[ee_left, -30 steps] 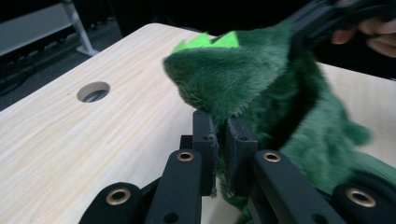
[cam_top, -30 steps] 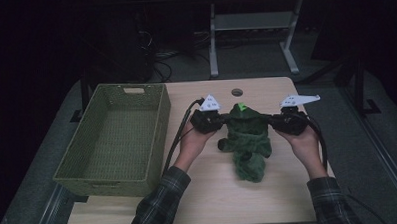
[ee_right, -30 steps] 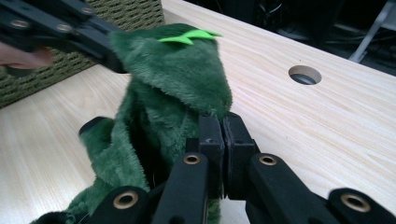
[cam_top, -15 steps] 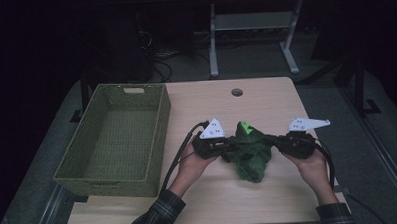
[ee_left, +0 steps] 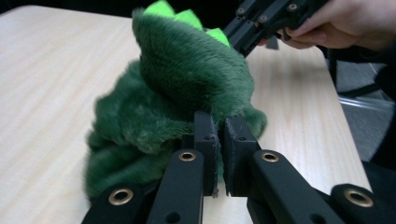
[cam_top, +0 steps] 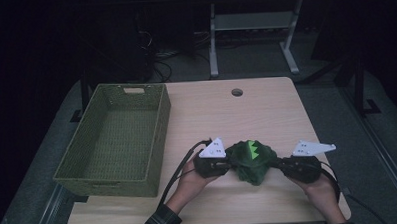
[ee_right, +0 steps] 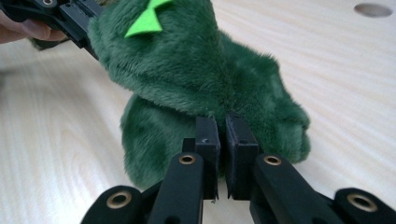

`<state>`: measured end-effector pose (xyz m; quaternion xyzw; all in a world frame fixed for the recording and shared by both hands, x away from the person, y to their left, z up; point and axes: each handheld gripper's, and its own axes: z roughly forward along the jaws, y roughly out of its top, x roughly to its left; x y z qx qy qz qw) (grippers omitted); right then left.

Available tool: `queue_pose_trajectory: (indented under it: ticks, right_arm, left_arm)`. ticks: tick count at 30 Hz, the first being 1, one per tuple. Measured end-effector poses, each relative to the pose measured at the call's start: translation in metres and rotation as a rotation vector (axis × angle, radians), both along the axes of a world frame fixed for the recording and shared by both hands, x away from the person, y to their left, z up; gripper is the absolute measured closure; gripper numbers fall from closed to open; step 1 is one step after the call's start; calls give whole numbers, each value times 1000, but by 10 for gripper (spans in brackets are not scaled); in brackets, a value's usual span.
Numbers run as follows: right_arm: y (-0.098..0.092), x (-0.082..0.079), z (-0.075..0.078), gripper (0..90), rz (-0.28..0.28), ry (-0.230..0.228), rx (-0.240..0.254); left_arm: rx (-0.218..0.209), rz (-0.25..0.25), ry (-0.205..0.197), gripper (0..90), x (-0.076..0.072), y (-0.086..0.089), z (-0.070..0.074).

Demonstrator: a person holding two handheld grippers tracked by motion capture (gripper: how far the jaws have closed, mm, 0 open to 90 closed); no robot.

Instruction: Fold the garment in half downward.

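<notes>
Plush [cam_top: 251,162]: dark green, furry, with bright green felt spikes [cam_top: 254,149] along its top. Soft and bunched; lies on the near half of the table [cam_top: 266,109], between the two grippers, its lower folds resting on the wood. Well to the right of the basket.

Left gripper [cam_top: 227,164]: jaws drawn together on a fold of fur at the plush's left edge. In the left gripper view the pads [ee_left: 205,135] pinch a thin tuft, with a narrow slit between them.

Right gripper [cam_top: 277,163]: jaws likewise closed on the plush's right edge. The right gripper view shows the pads [ee_right: 240,137] nipping a shallow bit of pile, and the other gripper holding the far side.

Basket [cam_top: 115,140]: olive woven, rectangular, open-topped, nothing in it; stands on the table's left side, apart from the plush.

Table: pale wood, with a round cable hole [cam_top: 237,92] near its far edge.

Risks, as judged:
- Both holds look shallow, on fur rather than on the stuffed body. A lift or a tug may let one side slip free, leaving the plush to swing from the other gripper or drop.
- Pulling the grippers apart stretches the fabric and may strip a pinch loose.
- If the plush goes to the basket, its sagging lower part may catch on the rim and drag out of the grip.
- An uneven lift could tip the plush toward the table's near edge.
</notes>
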<state>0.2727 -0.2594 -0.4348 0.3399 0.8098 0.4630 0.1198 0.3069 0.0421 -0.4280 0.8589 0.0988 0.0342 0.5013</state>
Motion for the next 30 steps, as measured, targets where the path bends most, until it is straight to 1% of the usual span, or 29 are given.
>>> queue_pose_trajectory:
  ticks: [3,4,5,6,7,8,9,10,11,12,13,14,15,16,17,18,19,20,21,22,23,24,25,26,28,29,30]
  right_arm:
    - [1,-5,-6,859,10,19,-15]
    - [1,-6,-8,862,12,20,-27]
    - [1,-6,-8,862,12,20,-27]
    - [2,-8,-11,865,19,32,-28]
    - [2,-9,-12,867,21,41,-33]
    - [2,-10,-13,868,23,45,-39]
    - [2,-11,-15,869,29,54,-49]
    - [2,-11,-15,869,29,54,-49]
    - [3,-12,-17,871,31,69,-57]
    - [4,-13,-20,875,35,84,-74]
    - [4,-13,-20,875,35,84,-74]
    - [5,-15,-22,877,40,106,-88]
    - [5,-16,-22,877,44,119,-95]
    - [5,-15,-23,877,47,124,-103]
    - [5,-15,-25,877,51,126,-111]
    - [6,-14,-26,878,50,142,-118]
    - [6,-14,-26,878,50,142,-118]
    - [8,-13,-29,878,54,158,-130]
    - [8,-13,-29,878,54,158,-130]
    - [10,-12,-31,879,61,161,-144]
    - [10,-12,-31,879,61,161,-144]
    - [12,-10,-32,879,58,166,-152]
    - [14,-10,-34,879,60,162,-160]
    - [15,-10,-35,879,60,163,-165]
    - [17,-10,-35,879,62,163,-163]
    - [18,-11,-33,863,64,154,-160]
    - [17,-12,-32,823,71,138,-157]
  left_arm:
    - [18,-10,17,854,-4,0,-7]
    - [23,-13,26,855,-5,0,-10]
    - [23,-13,26,856,-5,0,-10]
    - [31,-17,43,856,-7,1,-15]
    - [41,-20,46,857,-8,1,-19]
    - [41,-20,46,858,-8,1,-19]
    - [55,-29,64,859,-10,1,-27]
    - [55,-29,64,859,-10,1,-27]
    - [62,-34,69,860,-11,0,-29]
    - [73,-44,87,861,-13,-2,-35]
    - [73,-44,87,861,-13,-2,-35]
    - [90,-57,96,862,-16,-5,-39]
    - [90,-57,96,862,-16,-5,-39]
    - [96,-60,100,862,-16,-6,-41]
    - [111,-67,108,863,-16,-8,-45]
    - [122,-64,108,863,-16,-9,-46]
    - [122,-64,108,864,-16,-9,-46]
    - [138,-56,111,864,-15,-10,-48]
    - [138,-56,111,865,-15,-10,-48]
    - [151,-53,107,865,-15,-10,-49]
    - [165,-47,97,865,-14,-10,-50]
    - [169,-41,86,867,-13,-9,-50]
    - [182,-17,73,867,-11,-7,-48]
    - [189,-5,66,867,-8,-5,-48]
    - [183,1,73,867,-7,-3,-48]
    - [170,-1,81,867,-7,-2,-48]
    - [170,-1,81,866,-7,-2,-48]
